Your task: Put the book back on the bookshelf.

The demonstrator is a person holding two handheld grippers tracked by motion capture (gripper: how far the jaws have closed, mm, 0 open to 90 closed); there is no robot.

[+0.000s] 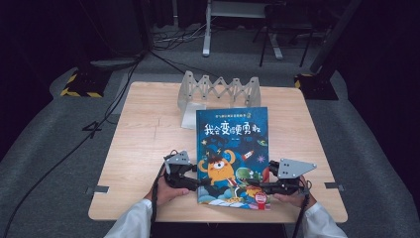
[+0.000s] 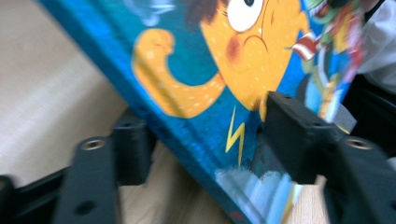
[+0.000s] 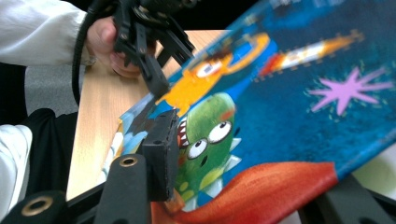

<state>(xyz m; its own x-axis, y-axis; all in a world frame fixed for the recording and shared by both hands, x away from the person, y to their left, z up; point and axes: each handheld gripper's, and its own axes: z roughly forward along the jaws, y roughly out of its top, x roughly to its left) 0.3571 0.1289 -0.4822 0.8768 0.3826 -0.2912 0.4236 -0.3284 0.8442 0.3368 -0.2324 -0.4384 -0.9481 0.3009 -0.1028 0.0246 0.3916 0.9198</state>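
Two grippers work the scene: the left gripper [image 1: 200, 182] has its jaws astride the left edge of the book [image 1: 232, 148], one jaw over the cover and one beneath, with a visible gap to the lower jaw, so they are not yet clamped; the right gripper [image 1: 257, 186] pinches the book's lower right part, one jaw pressed flat on the cover by the green monster. By count there is one wooden table [image 1: 143, 134], one picture book, one grey folding rack [image 1: 219, 91] and two hands, the left hand [image 1: 166, 192] and the right hand [image 1: 292, 197], in white sleeves. The table stands on grey floor in a dark room with cables and stand legs behind. The book sits at the table's near middle, tilted up off the wood between the two grippers, its far edge just before the rack.
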